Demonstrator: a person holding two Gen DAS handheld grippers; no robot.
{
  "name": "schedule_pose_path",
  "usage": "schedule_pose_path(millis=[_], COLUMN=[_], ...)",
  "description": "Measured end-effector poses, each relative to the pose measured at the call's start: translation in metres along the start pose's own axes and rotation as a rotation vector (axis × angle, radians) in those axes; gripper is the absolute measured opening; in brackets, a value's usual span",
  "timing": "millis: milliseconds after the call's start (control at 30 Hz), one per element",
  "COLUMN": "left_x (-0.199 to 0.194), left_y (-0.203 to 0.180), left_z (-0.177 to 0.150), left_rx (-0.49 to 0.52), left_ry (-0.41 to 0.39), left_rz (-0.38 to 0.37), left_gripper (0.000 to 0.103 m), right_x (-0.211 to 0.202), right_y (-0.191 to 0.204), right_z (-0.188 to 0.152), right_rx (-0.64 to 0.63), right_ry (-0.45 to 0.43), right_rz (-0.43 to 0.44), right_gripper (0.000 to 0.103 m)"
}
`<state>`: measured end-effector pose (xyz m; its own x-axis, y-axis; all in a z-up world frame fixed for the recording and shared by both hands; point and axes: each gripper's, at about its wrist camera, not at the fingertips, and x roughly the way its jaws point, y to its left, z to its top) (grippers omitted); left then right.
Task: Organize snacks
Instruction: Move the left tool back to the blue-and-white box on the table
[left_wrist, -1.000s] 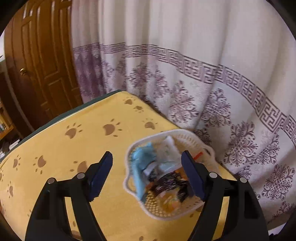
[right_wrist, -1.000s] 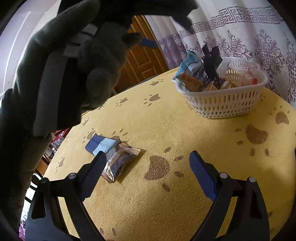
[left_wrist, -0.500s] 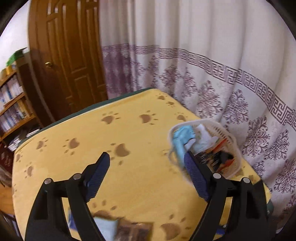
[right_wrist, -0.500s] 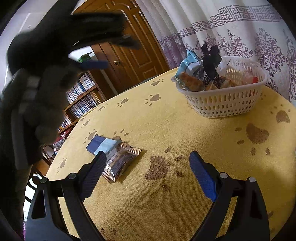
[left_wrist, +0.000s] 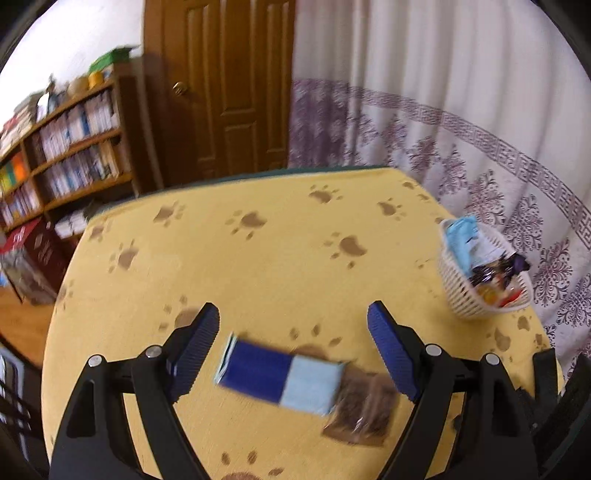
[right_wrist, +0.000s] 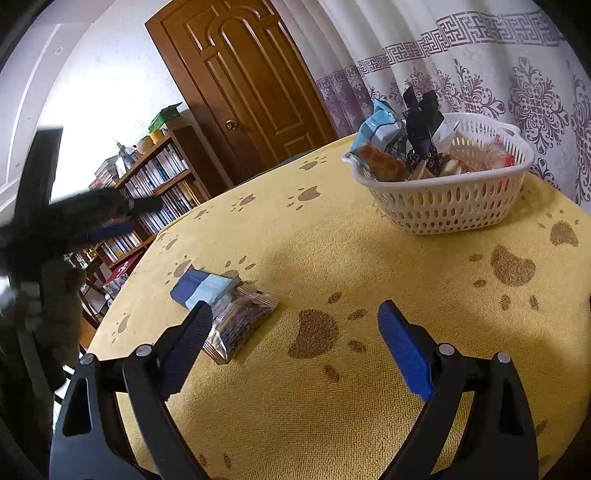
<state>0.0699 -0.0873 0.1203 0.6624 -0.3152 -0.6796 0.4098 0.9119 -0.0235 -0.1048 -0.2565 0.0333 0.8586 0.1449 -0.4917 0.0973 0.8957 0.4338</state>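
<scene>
The white perforated plastic basket (right_wrist: 443, 206), sitting far right near the yellow paw-print tablecloth (right_wrist: 369, 280) edge, is holding packets. 2 snack packets (left_wrist: 295, 384) are lying between the left gripper (left_wrist: 291, 332)'s wide, empty fingers; the right gripper (right_wrist: 295, 325) is gaping empty.

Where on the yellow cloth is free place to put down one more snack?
The widest bare patch lies between the white basket and the two packets, the blue packet and the clear packet. The cloth in front of the right claw is also free. The basket itself is crowded with snacks.
</scene>
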Motion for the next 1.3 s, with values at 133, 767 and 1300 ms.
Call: schedule_pose_path(millis=[133, 767, 1300], left_x=[0.012, 0.088, 0.073], left_y=[0.021, 0.038, 0.059], left_z=[-0.02, -0.029, -0.061], left_rx=[-0.093, -0.321, -0.313], left_ry=[0.039, 0.173, 0.199], left_rz=[0.01, 0.132, 0.133], left_gripper=[0.082, 0.084, 0.085], right_x=[0.001, 0.005, 0.009], right_y=[0.001, 0.005, 0.008], right_z=[0.0, -0.001, -0.001], right_rx=[-0.006, -0.028, -0.037], right_ry=[0.001, 0.019, 0.036], right_rz=[-0.015, -0.058, -0.083], right_gripper=[0.092, 0.092, 0.092])
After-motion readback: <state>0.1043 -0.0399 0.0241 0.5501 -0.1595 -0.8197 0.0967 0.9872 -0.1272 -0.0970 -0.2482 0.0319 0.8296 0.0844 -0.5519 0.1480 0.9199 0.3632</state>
